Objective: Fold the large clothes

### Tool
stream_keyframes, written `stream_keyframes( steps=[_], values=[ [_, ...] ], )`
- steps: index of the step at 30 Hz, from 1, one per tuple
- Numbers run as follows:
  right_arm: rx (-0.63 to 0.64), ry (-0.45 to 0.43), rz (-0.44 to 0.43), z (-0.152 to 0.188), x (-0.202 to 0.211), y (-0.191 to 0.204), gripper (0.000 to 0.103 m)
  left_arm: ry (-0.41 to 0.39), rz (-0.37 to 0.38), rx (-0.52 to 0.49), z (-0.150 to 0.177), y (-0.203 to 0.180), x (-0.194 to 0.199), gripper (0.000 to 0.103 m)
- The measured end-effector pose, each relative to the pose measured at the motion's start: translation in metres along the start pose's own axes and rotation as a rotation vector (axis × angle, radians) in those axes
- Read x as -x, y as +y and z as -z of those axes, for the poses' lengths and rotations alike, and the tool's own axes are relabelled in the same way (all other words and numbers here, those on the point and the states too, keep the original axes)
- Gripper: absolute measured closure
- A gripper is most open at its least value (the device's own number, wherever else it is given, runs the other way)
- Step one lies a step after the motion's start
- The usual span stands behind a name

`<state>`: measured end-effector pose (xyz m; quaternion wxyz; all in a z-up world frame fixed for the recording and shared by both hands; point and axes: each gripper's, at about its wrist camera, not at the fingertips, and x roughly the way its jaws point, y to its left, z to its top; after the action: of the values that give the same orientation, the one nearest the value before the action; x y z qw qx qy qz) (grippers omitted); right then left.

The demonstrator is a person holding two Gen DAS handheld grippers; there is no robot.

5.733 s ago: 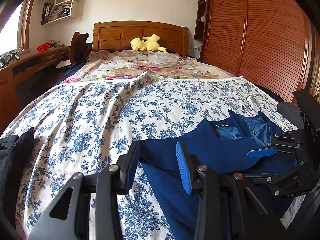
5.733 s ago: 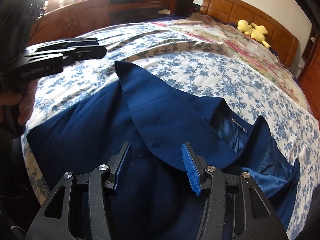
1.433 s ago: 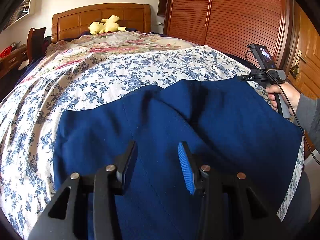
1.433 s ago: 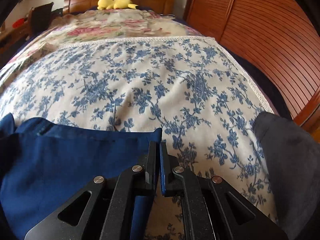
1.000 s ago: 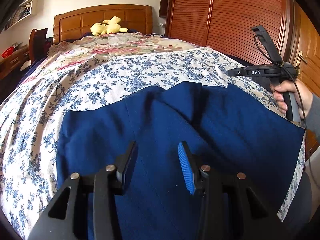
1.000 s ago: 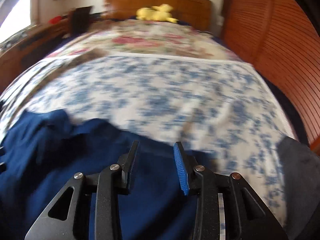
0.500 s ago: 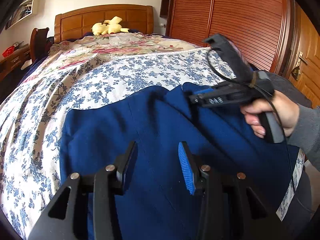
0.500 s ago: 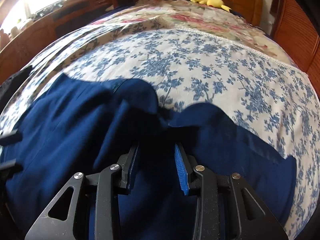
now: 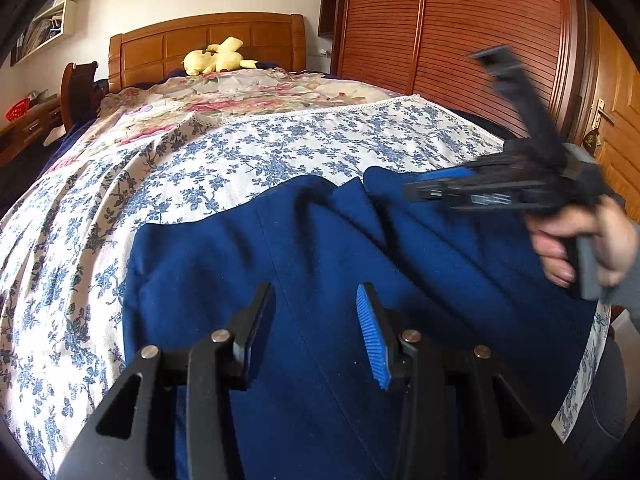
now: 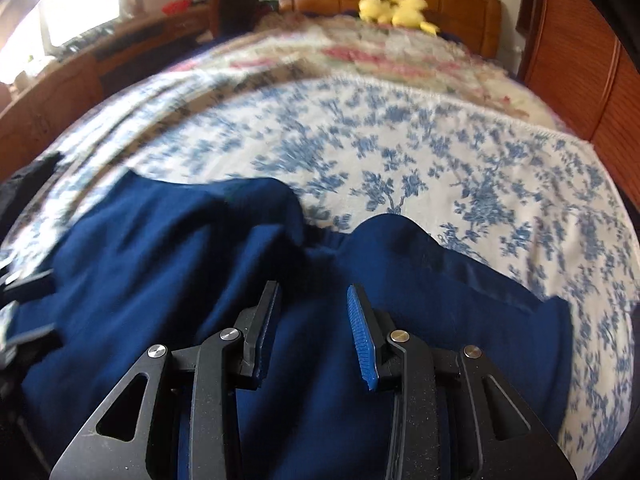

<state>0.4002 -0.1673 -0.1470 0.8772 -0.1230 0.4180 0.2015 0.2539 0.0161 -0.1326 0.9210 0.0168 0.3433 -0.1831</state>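
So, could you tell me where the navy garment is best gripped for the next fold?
Probably the raised rounded flap on the navy garment at its far edge. It lifts off the floral bedspread, so the open right tongs could come from above and pinch it.

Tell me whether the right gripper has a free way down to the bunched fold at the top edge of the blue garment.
Probably yes. The right gripper hangs open just above the blue garment, the bunched fold lies just ahead of its fingertips, and nothing lies between them.

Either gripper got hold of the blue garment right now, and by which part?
Nothing is held. The left gripper and right gripper both hover above the garment with jaws apart and empty.
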Motion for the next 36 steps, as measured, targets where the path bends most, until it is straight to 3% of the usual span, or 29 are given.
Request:
stream_keyframes(
  steps=[7, 12, 17, 24, 36],
  values=[
    [0.024, -0.099, -0.014, 0.031, 0.076, 0.028, 0.066, -0.031, -0.015, -0.006, 0.003, -0.011, 0.014, 0.062],
    [0.027, -0.141, -0.002, 0.047, 0.107, 0.036, 0.057, -0.049, -0.021, 0.020, 0.011, -0.018, 0.028, 0.062],
    [0.003, -0.157, 0.002, 0.065, 0.121, 0.034, 0.053, -0.064, -0.036, 0.034, 0.024, -0.027, 0.046, 0.062],
    [-0.030, -0.191, -0.006, 0.093, 0.141, 0.028, 0.039, -0.057, -0.077, 0.076, 0.043, -0.033, 0.070, 0.062],
    [-0.069, -0.246, -0.033, 0.120, 0.162, 0.001, 0.037, 0.013, -0.214, 0.138, 0.088, -0.019, 0.102, 0.062]
  ],
)
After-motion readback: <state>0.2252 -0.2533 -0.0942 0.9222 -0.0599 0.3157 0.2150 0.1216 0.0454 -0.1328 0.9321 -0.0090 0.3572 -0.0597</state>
